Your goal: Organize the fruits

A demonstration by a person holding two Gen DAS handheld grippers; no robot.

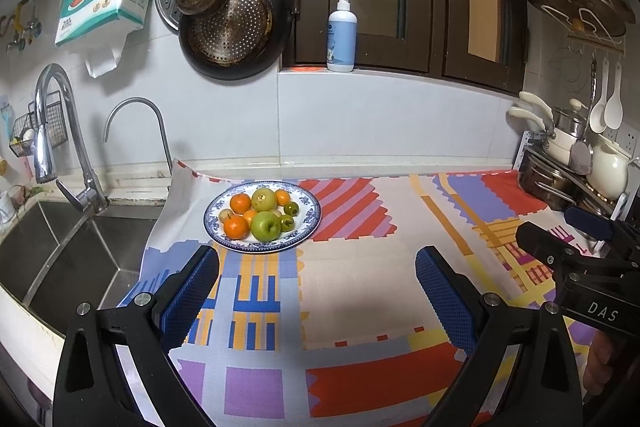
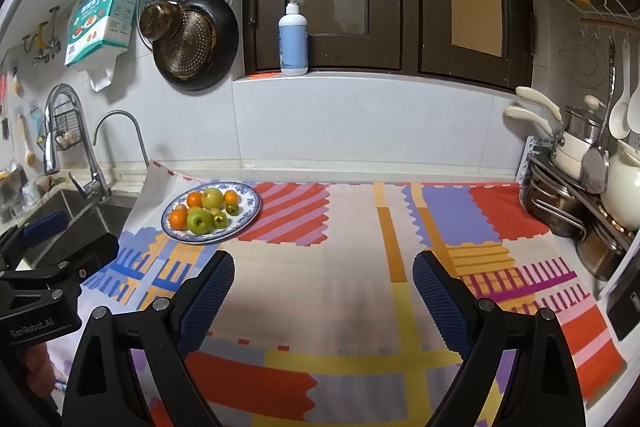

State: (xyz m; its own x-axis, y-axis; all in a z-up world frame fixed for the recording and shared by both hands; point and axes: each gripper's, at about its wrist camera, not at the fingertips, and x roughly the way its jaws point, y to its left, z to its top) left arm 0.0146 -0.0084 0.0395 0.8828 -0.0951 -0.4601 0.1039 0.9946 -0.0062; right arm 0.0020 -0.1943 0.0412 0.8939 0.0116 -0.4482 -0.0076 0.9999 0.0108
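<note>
We see the left hand-held gripper (image 1: pixel 316 269) at the bottom of its frame, jaws spread wide with nothing between them, and the right hand-held gripper (image 2: pixel 323 273) equally wide and empty, both above the patterned cloth (image 2: pixel 360 247) on the counter. The fruits (image 1: pixel 260 213) sit piled on a blue-rimmed plate (image 1: pixel 310 223), just above the left gripper's left finger, and toward the upper left of the right gripper.
</note>
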